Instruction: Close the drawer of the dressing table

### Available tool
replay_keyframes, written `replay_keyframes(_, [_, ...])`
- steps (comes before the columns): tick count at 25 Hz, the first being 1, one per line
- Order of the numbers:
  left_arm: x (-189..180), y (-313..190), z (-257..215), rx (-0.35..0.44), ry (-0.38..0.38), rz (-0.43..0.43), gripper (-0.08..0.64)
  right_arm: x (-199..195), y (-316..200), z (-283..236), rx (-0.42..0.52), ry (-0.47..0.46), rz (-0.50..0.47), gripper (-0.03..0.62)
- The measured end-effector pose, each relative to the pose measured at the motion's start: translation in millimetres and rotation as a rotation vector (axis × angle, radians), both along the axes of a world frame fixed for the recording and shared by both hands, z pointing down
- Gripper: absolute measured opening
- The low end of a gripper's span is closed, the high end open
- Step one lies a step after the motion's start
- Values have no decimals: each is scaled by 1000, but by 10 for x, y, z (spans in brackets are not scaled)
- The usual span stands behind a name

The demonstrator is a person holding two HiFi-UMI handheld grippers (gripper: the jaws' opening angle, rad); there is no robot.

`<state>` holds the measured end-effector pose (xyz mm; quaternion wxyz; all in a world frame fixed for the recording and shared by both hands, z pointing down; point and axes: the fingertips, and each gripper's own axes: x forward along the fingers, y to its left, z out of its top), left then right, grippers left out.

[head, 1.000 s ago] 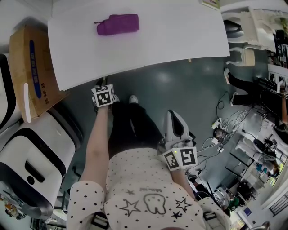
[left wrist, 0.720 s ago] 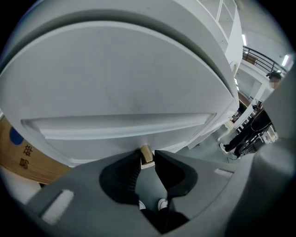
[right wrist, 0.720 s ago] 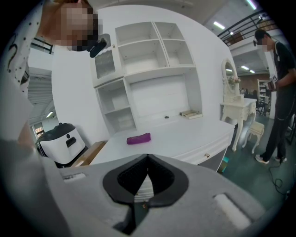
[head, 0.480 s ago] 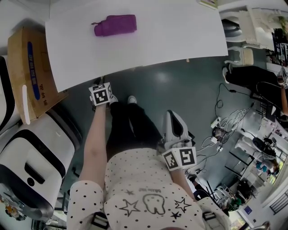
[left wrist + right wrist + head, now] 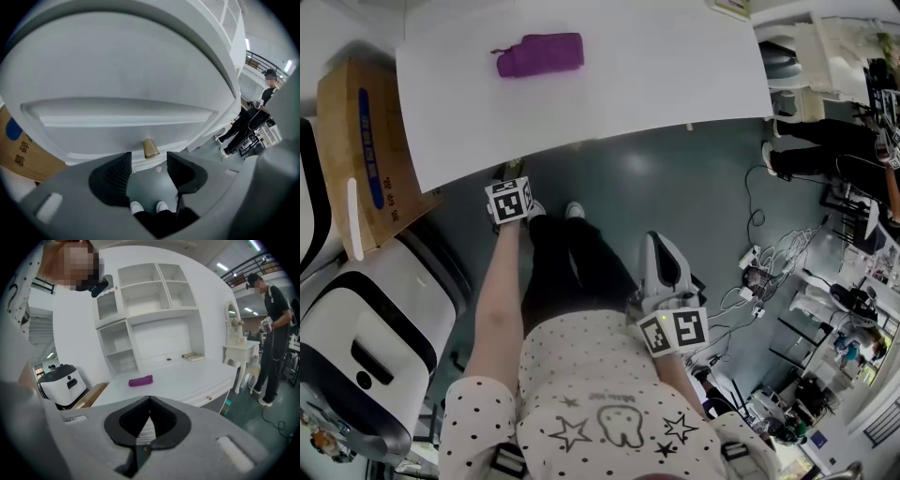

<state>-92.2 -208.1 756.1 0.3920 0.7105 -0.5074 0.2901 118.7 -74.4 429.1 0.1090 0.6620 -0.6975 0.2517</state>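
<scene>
Left tool (image 5: 149, 160) is just opening wide off the knob (image 5: 150, 147), gripping nothing, as the drawer (image 5: 122, 112) looks closed. Right tool (image 5: 149, 401) is idling shut, empty.

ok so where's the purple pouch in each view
Head view: the purple pouch lies upper left, on the white tabletop.
Left gripper view: not in it; only the drawer front and knob show.
Right gripper view: centre of the picture, on the tabletop.
Shared landmark: the cardboard box, at the left in all three views.
</scene>
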Motion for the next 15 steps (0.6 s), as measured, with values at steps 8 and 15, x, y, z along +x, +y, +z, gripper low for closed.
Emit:
replay_keyframes(8, [-147,298,-220,50,18,-34,152,-54,-10,-5,15,-7,-18,3])
replay_keyframes(15, [-163,319,-855,195,28,-39,12,-143,-97,-82,59,-25,-71,3])
